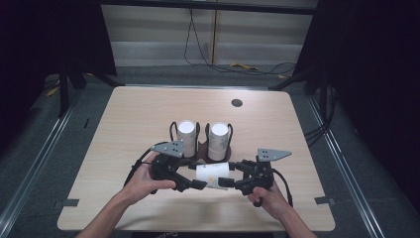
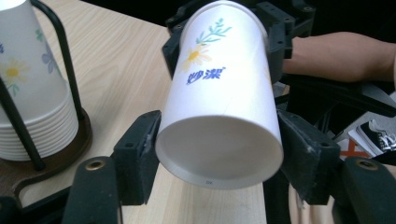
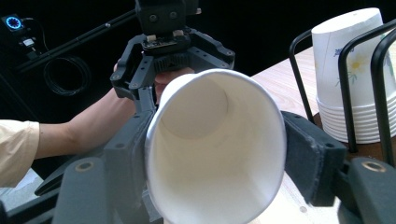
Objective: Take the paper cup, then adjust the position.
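One cup (image 1: 213,174) is out of the rack (image 1: 200,148) and lies sideways near the worktop's (image 1: 129,114) front edge. The left claw (image 1: 192,184) grips its base, the right claw (image 1: 233,184) its rim. Where it goes next I cannot tell.

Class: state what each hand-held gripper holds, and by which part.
Both grip one white paper cup: left hand-held gripper at its base end, right hand-held gripper at its rim end.
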Action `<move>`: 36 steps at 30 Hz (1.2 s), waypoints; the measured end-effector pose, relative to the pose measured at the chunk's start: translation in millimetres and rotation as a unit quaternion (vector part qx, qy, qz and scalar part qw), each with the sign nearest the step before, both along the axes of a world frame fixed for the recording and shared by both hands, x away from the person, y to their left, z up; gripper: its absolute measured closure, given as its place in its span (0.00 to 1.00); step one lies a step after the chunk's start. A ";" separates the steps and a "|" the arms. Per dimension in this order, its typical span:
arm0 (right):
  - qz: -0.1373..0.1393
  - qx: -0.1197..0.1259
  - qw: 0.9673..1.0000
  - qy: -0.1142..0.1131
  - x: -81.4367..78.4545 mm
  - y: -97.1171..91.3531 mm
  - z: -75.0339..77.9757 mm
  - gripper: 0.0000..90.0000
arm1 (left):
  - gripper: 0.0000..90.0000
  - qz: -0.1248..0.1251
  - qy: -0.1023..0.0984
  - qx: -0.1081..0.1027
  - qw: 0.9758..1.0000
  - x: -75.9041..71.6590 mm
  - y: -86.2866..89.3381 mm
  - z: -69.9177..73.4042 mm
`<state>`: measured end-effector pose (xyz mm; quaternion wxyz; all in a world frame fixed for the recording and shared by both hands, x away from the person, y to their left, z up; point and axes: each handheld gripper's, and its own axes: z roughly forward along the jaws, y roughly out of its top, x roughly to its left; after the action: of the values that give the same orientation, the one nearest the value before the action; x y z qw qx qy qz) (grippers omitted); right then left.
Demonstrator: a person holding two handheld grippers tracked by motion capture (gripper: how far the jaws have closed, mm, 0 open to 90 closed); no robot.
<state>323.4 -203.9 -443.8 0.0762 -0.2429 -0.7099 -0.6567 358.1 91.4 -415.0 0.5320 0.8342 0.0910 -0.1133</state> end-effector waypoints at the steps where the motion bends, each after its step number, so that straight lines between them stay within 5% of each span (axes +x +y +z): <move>1: 0.000 -0.001 1.000 -0.001 -0.1 0.2 0.0 0.34 | 0.38 -0.001 -0.001 0.001 1.000 0.2 0.2 -0.3; 17: -0.020 -0.012 1.000 -0.007 2.9 -3.5 3.7 0.36 | 0.19 0.033 -0.002 0.024 0.999 3.8 2.7 -5.6; 20: -0.046 -0.051 0.997 -0.022 3.4 -4.7 6.1 0.36 | 0.18 0.047 -0.011 0.037 0.998 4.8 3.9 -6.8; 25: -0.059 -0.069 0.996 -0.015 4.1 -8.4 7.6 0.35 | 0.18 0.065 -0.012 0.041 0.997 8.5 8.3 -8.6; 27: -0.071 -0.082 0.994 -0.011 4.3 -10.1 8.4 0.35 | 0.18 0.070 -0.016 0.049 0.996 8.7 9.5 -9.2; 30: -0.097 -0.126 0.987 -0.019 3.7 -11.1 9.8 0.35 | 0.18 0.085 -0.019 0.055 0.995 9.7 9.8 -10.3; 36: -0.133 -0.166 0.977 -0.018 4.8 -20.1 14.5 0.36 | 0.18 0.098 -0.020 0.064 0.993 11.4 12.5 -11.7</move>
<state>328.1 -224.0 -429.4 -0.0661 -0.3327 -0.7714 -0.5385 369.5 103.9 -426.6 0.4881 0.8556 0.1682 -0.0377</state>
